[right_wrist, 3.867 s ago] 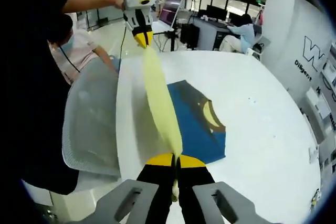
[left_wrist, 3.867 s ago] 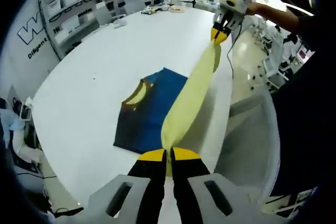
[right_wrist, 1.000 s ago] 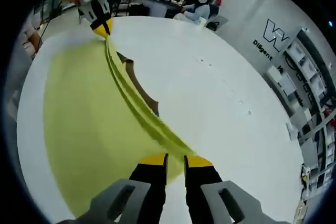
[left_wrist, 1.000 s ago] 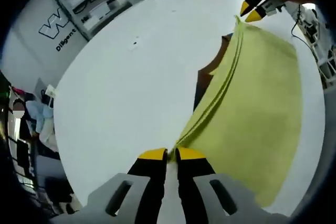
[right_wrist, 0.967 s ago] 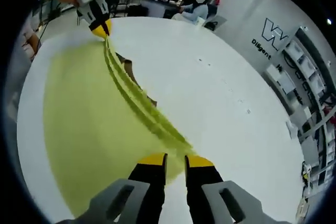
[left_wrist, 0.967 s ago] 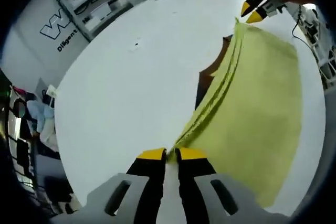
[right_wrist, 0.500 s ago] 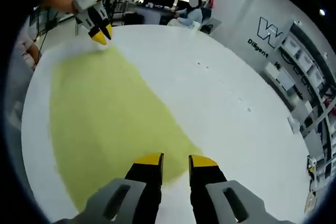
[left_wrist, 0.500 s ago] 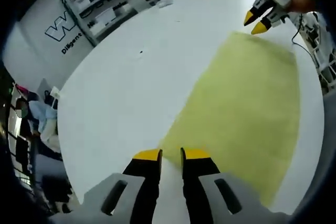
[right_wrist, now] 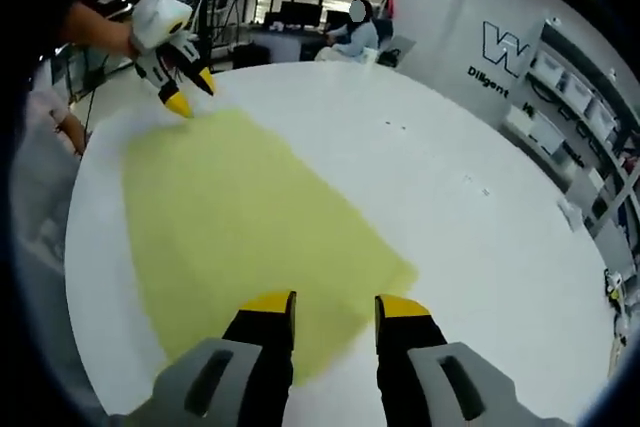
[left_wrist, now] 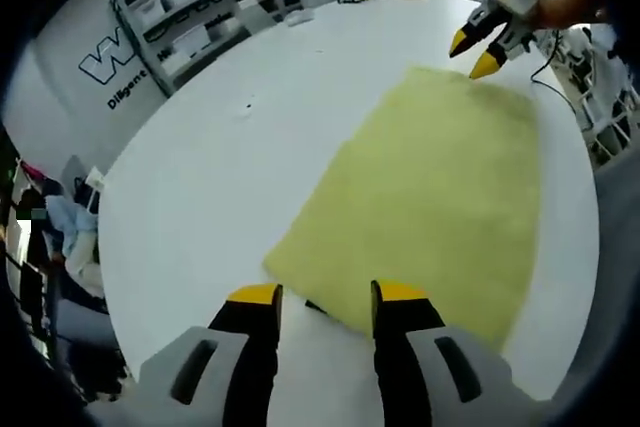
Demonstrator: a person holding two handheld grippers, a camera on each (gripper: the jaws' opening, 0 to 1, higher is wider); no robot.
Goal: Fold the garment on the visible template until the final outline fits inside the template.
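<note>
Lying flat on the white table (left_wrist: 200,147), the yellow cloth (left_wrist: 430,197) stretches lengthwise from the left gripper (left_wrist: 326,293) at its near edge to the right gripper (left_wrist: 473,51) at its far corner, both with jaws parted, holding nothing.

Clearance: open tabletop around a flat-lying garment.
The white tabletop (left_wrist: 200,167) lies bare beyond the yellow garment (left_wrist: 430,207), giving free passage on that side. Both grippers, left gripper (left_wrist: 327,295) and right gripper (right_wrist: 331,305), hang with jaws parted at opposite ends of the cloth. Shelving (left_wrist: 200,17) stands well apart.
</note>
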